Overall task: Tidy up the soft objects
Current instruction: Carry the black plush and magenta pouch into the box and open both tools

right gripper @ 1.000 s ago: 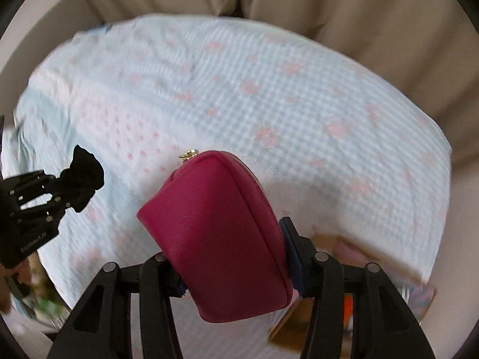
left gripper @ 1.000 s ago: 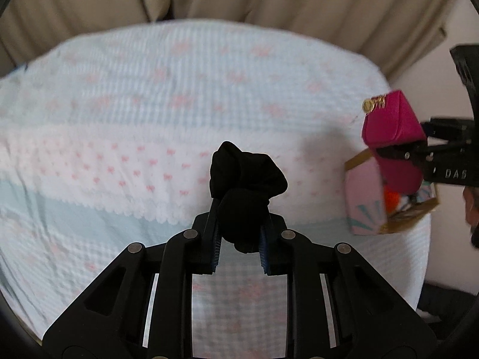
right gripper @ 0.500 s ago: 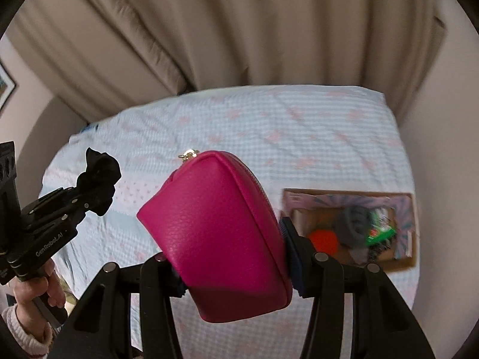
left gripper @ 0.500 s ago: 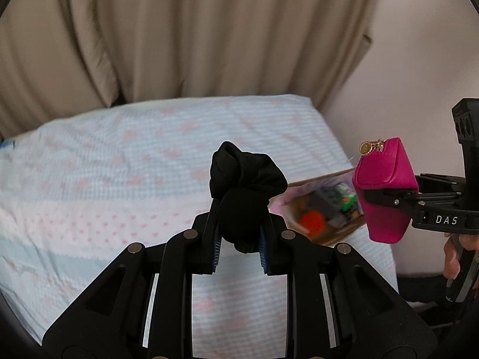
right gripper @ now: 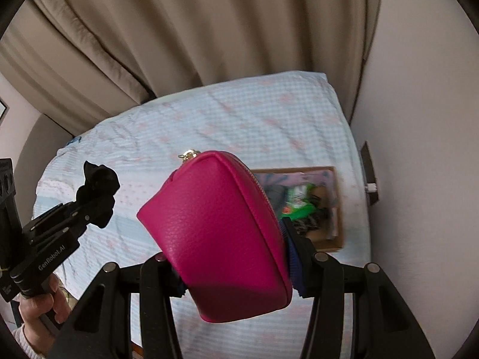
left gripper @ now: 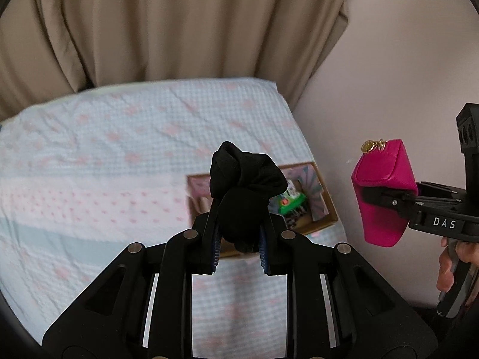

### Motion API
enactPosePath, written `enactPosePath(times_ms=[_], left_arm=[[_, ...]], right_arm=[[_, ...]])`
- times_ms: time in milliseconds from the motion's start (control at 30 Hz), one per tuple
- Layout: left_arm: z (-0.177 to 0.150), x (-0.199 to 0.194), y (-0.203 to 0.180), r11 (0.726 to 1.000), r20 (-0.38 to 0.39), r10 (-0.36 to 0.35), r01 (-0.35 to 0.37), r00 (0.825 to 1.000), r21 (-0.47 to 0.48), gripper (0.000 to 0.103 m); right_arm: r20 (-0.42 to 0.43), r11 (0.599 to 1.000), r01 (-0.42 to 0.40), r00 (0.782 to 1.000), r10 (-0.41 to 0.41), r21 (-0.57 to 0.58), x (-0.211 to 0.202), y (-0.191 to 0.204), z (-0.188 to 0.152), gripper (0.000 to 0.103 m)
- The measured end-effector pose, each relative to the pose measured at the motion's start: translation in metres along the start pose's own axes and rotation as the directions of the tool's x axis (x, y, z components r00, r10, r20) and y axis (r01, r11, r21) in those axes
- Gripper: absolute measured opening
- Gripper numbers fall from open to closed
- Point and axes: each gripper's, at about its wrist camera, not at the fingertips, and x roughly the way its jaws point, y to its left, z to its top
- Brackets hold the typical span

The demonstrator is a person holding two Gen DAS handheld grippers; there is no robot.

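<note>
The left claw (left gripper: 239,249) was up in the air, its 2 fingers pinching a bunched black cloth (left gripper: 244,191) that stuck up above the pads. Straight beyond it, on the bed (left gripper: 98,161), lay the open cardboard box (left gripper: 324,206), and the cloth hung in front of the box's left half from this view. Inside the box a green packet (left gripper: 292,202) showed, along with dark items too blurred to name.

Out to the right of the box, off past the bed's edge and against the pale wall (left gripper: 404,74), the right claw (left gripper: 386,199) was clamped on a magenta zip pouch (left gripper: 384,191), held upright with its gold zipper pull (left gripper: 371,146) at the top.

From the right wrist view, the pouch (right gripper: 218,236) filled the middle, squeezed between the blue-padded fingers (right gripper: 295,264), covering the box's left side (right gripper: 332,206). The left claw (right gripper: 92,202) with its black cloth (right gripper: 98,188) was well left of the box, above the bed. Beige curtains (right gripper: 209,30) hung behind the bed.
</note>
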Motion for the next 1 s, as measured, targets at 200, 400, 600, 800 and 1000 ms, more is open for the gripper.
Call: enactPosePath(times_ms=[200,400,600,800,1000], left_arm=[[-0.005,0.072,-0.014,0.999,-0.097,0.033,-0.036,0.995,-0.032,0.018],[0.0,0.143,-0.004,0.994,-0.188,0.085,-0.096,0.979,-0.054,0.018],[0.0,0.209,0.017,0.984,-0.271,0.126,-0.154,0.954,-0.087,0.018],[-0.005,0.247,0.026,0.982,-0.318,0.139,-0.173,0.938,-0.081,0.018],[0.0,0.242,0.027,0.972,-0.258,0.176,-0.209,0.95,-0.109,0.103]], right_arm=[[-0.034,1.0,0.011,0.999,-0.011,0.0,0.044,-0.048,0.003,0.047],[-0.058,1.0,-0.019,0.998,0.019,0.004,0.1,-0.066,0.007,0.047],[-0.075,0.996,-0.075,0.994,0.079,0.054,0.15,-0.066,0.002,0.047],[-0.067,0.996,-0.078,0.995,0.075,-0.033,0.184,-0.057,-0.014,0.049],[-0.052,0.985,-0.112,0.993,0.106,-0.133,0.196,-0.05,-0.033,0.072]])
